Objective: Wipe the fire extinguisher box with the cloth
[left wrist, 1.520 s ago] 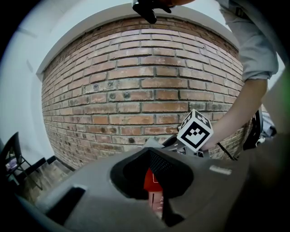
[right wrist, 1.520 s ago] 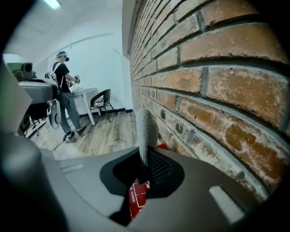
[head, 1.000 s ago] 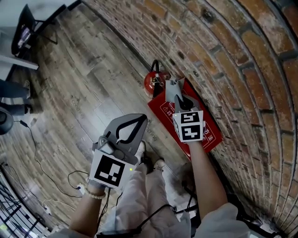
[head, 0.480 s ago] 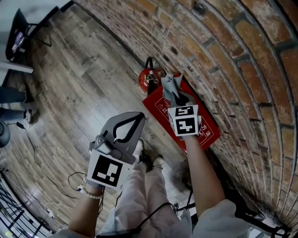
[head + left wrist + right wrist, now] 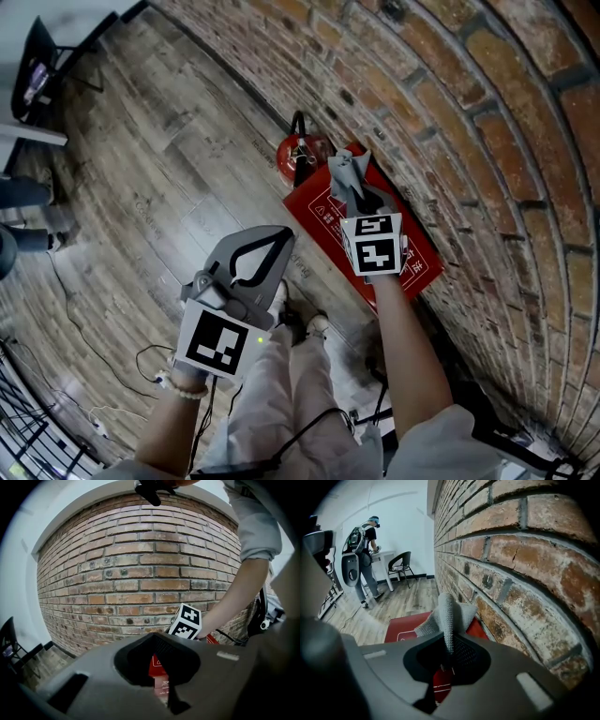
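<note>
A flat red fire extinguisher box [image 5: 412, 255] lies on the floor along the foot of the brick wall. My right gripper [image 5: 352, 190] is over the box's far end, shut on a grey cloth [image 5: 347, 171] that sticks out past the jaws. In the right gripper view the cloth [image 5: 448, 613] stands up between the jaws, with the red box [image 5: 405, 626] below it. I cannot tell whether the cloth touches the box. My left gripper [image 5: 280, 237] hangs over the wood floor to the left, shut and holding nothing. Through its jaws the box [image 5: 157, 666] shows.
A red fire extinguisher [image 5: 302, 157] stands at the box's far end. The brick wall [image 5: 469, 141] runs close on the right. Cables [image 5: 112, 361] trail over the wood floor at lower left. A person [image 5: 363, 557] and a chair [image 5: 404, 564] are far down the room.
The right gripper with the cloth has shifted only slightly over the far end of the box. The left gripper has stayed where it was.
</note>
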The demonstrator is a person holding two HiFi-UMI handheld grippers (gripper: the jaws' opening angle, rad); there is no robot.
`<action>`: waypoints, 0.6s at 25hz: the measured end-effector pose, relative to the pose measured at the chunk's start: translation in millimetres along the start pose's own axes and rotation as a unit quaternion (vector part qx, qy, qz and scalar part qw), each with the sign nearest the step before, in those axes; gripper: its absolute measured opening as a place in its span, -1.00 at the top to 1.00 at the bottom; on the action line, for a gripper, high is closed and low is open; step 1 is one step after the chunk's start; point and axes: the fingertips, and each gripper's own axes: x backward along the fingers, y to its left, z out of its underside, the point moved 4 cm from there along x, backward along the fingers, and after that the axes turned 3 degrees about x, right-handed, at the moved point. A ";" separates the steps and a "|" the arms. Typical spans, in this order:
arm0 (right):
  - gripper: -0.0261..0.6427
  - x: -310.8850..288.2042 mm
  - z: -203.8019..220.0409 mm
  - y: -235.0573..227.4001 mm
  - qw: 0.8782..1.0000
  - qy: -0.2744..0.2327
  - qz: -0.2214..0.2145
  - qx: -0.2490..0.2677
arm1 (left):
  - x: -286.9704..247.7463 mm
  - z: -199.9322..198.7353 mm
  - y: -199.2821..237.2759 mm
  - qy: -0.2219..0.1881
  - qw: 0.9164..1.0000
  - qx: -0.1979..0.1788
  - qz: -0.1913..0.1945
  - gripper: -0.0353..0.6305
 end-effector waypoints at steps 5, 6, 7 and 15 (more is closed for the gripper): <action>0.86 5.4 5.9 -3.3 1.000 0.001 0.002 -0.003 | -1.1 -2.1 -4.7 -0.002 1.000 -0.003 0.000 0.90; 0.87 6.7 7.4 -4.1 1.000 0.001 0.003 -0.003 | -1.3 -2.4 -6.1 -0.002 1.000 -0.003 0.001 0.90; 0.87 8.0 9.0 -4.9 1.000 0.001 0.003 -0.004 | -1.5 -2.6 -7.7 -0.002 1.000 -0.004 0.001 0.90; 0.87 19.5 24.1 -13.6 1.000 0.006 0.013 -0.008 | -3.9 -5.2 -20.7 -0.002 1.000 -0.010 0.007 0.90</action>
